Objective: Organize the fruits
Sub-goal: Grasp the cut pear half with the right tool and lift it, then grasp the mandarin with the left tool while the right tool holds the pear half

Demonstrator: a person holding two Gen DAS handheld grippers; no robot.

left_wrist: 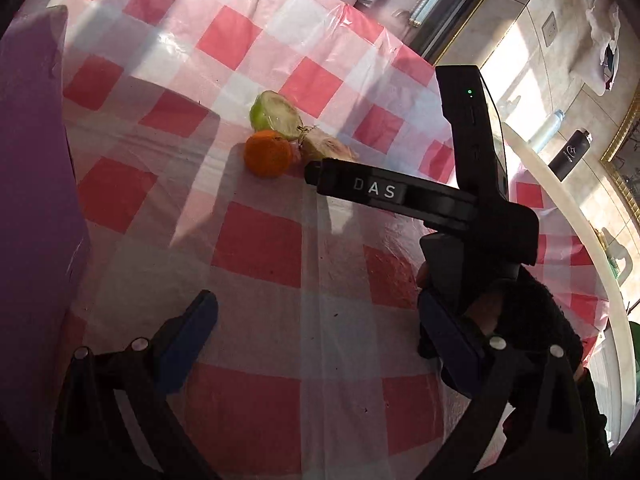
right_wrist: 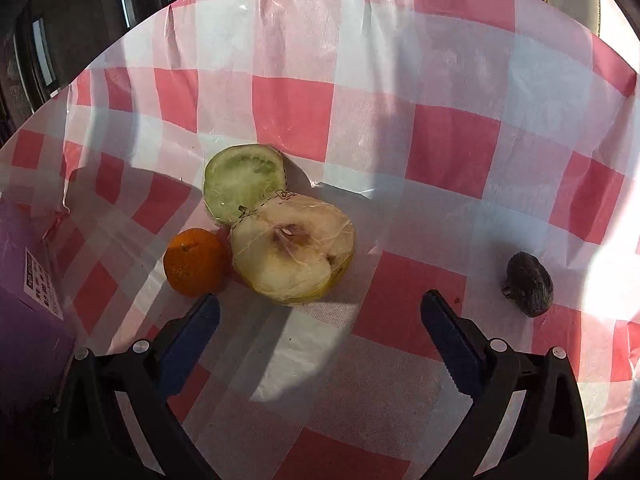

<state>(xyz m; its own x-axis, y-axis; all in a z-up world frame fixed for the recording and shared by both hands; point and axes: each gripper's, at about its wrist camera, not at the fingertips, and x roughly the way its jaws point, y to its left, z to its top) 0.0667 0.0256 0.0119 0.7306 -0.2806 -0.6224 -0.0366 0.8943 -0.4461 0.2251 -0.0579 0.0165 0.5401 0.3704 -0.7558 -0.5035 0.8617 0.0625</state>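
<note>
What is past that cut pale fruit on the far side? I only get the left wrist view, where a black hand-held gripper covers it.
Observer: In the right wrist view, a dark wrinkled fruit lies alone on the checked tablecloth, well to the right of the cluster.
Operator: Is the pale fruit whole?
Observer: No. The pale half fruit lies cut face up, wrapped in clear film, with a brownish core.
Operator: Is the right hand-held gripper holding anything?
Observer: No. The right hand-held gripper is open and empty, just short of the pale half and the orange.
</note>
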